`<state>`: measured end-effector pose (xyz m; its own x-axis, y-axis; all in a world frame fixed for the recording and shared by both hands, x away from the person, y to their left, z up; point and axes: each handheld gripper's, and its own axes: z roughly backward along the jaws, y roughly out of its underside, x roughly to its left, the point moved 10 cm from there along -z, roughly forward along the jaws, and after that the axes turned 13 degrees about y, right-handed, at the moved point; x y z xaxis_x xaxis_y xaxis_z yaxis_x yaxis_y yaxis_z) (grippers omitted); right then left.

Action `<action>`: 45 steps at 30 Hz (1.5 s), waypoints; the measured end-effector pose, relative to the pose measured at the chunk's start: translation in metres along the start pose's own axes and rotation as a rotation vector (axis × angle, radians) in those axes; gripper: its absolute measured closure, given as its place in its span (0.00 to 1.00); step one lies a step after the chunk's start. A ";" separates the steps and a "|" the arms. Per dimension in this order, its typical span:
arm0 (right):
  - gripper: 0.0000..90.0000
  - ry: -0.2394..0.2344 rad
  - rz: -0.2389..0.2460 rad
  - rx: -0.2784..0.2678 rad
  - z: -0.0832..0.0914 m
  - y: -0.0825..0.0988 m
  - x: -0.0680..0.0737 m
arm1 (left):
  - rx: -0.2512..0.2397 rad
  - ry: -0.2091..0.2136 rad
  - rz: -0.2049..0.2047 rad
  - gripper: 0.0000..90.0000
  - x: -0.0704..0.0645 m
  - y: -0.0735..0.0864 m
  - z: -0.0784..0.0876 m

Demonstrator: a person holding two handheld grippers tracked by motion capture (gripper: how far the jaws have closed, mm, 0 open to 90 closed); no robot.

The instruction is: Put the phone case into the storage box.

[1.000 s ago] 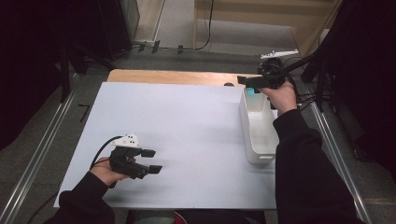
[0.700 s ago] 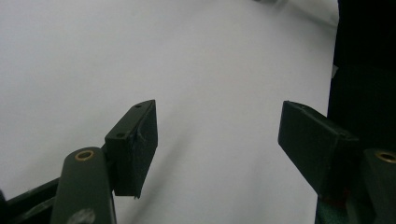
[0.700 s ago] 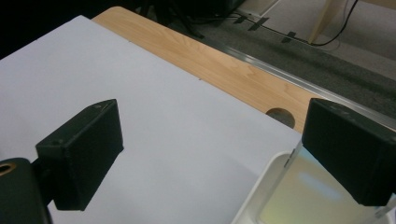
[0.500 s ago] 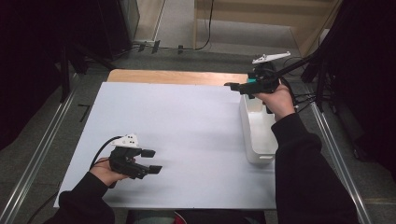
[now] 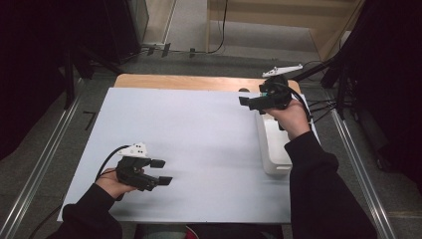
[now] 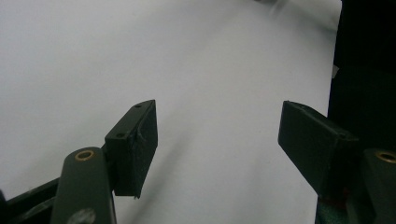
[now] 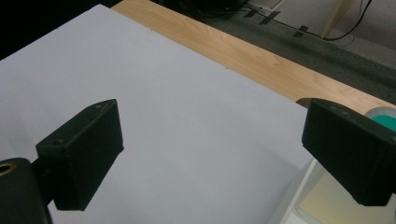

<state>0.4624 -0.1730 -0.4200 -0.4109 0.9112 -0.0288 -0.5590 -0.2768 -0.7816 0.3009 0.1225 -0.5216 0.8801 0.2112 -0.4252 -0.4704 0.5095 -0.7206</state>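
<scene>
Your right gripper, jaws apart and empty, hangs just above the far end of the white bin, whose long axis runs toward you, while your left gripper, also apart, rests well away.

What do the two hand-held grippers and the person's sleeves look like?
Both are black. The left hand-held gripper has two flat, block-shaped jaws, a pale grey three-cornered plate with small dark holes on top, and a black cable trailing from it. The right hand-held gripper has the same build, with a plate and black cables. The jaw arms carry brass-coloured rivets. The sleeves are dark.
</scene>
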 end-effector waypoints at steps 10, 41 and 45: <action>0.05 -0.014 0.011 0.007 0.009 0.017 0.015 | -0.002 -0.003 0.001 0.31 0.000 0.000 0.000; 0.06 -0.098 0.050 0.018 0.030 0.065 0.056 | 0.001 -0.005 -0.006 0.31 0.000 0.000 0.002; 0.06 -0.110 0.059 0.022 0.030 0.070 0.061 | 0.001 -0.005 -0.009 0.31 0.000 0.000 0.002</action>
<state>0.3761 -0.1457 -0.4575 -0.5192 0.8546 -0.0052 -0.5468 -0.3368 -0.7666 0.3012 0.1242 -0.5206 0.8845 0.2109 -0.4162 -0.4627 0.5121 -0.7236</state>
